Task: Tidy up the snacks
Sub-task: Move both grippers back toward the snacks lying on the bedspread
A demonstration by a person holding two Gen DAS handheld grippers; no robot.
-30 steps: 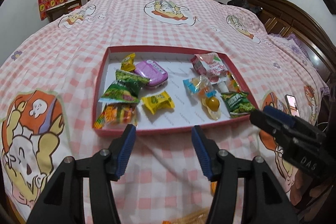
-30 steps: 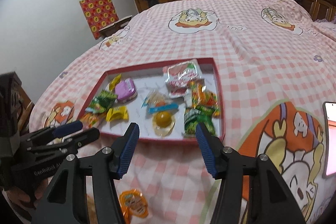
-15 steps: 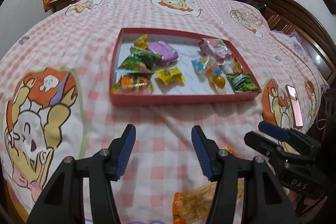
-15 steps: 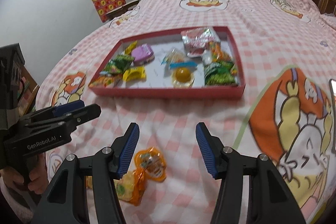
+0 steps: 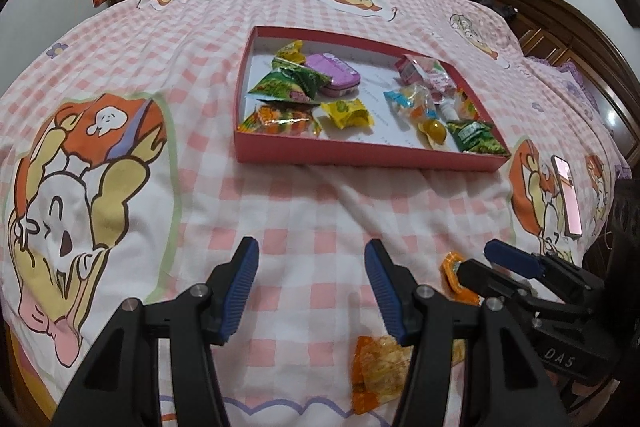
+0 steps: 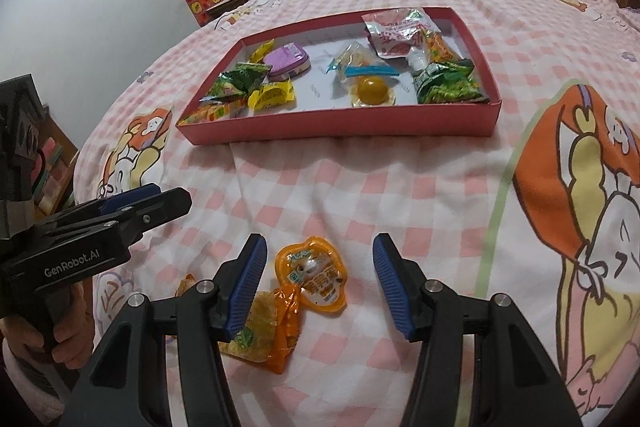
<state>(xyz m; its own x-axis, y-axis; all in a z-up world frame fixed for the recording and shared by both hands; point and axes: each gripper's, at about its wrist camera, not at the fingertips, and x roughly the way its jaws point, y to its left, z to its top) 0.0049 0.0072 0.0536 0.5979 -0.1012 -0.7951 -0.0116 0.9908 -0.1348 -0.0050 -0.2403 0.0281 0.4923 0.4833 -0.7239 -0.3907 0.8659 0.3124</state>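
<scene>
bed, pink-and-white checked cover with cartoon prints; carries everything listed.

red tray, shallow, white inside, lying flat towards the middle of the bed. contents: purple tin at the far left part; green triangular packet just beside it; orange-green packet in the near left corner; yellow wrapped sweet near the front edge; clear bag with blue strip in the middle; round amber jelly by the front edge; pink-red pouch at the far right; green pea packet in the near right corner. packets partly overlap on both sides.

loose snacks on the cover, near the bed's front edge, well apart from the tray: orange jelly cup, sealed lid up; orange crisp packet touching it on the near-left side.

left gripper: blue pads spread, nothing between them, above bare cover in front of the tray; the crisp packet lies just to its right.

right gripper: pads spread, pointing down at the jelly cup, which shows in the gap; pads not touching it. its left finger overlaps the crisp packet in view.

phone, pink, near the bed's right edge.

a hand grips the left gripper's handle.
</scene>
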